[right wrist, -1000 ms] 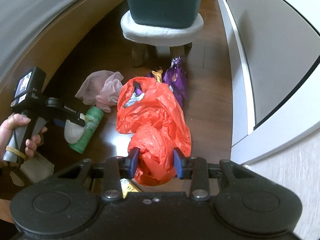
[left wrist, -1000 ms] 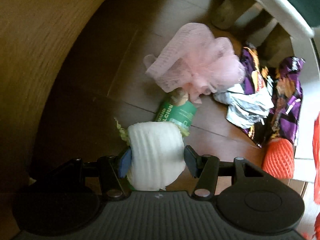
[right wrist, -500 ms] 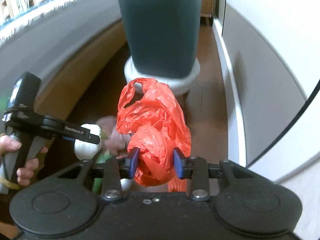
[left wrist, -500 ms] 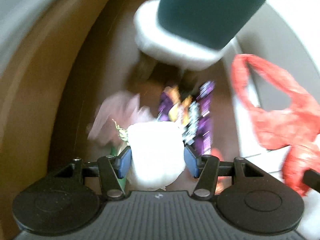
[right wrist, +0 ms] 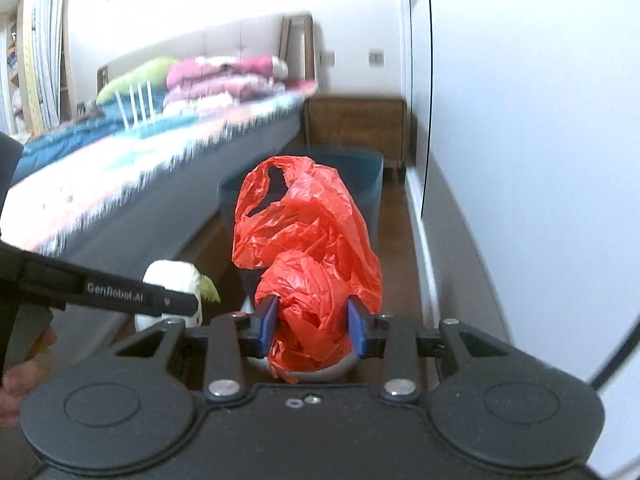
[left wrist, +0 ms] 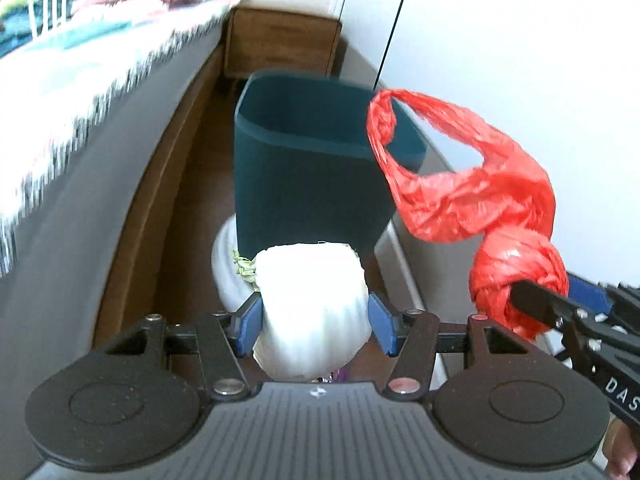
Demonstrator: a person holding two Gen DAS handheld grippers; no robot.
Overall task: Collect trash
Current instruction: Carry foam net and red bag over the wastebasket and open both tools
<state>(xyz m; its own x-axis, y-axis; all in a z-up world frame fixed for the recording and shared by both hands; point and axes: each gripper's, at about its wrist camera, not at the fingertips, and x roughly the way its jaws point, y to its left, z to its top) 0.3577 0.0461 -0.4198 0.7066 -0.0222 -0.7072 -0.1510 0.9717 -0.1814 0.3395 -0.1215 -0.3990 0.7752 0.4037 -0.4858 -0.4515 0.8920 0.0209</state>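
Grippers clamped — left gripper (left wrist: 312, 316) w/ white wad (left wrist: 312, 308), right gripper (right wrist: 312, 324) w/ red bag (right wrist: 308, 252).

Two fisheye lenses, each mounted just behind its tongs, look forward and slightly down along a narrow aisle between bed (left wrist: 80, 152) and wall. The left view sits close above the dark bin (left wrist: 312, 184); the right view, beside it, faces more level toward the headboard. Both share the bin (right wrist: 368, 184), bed (right wrist: 132, 184) and wooden nightstand (left wrist: 280, 44).
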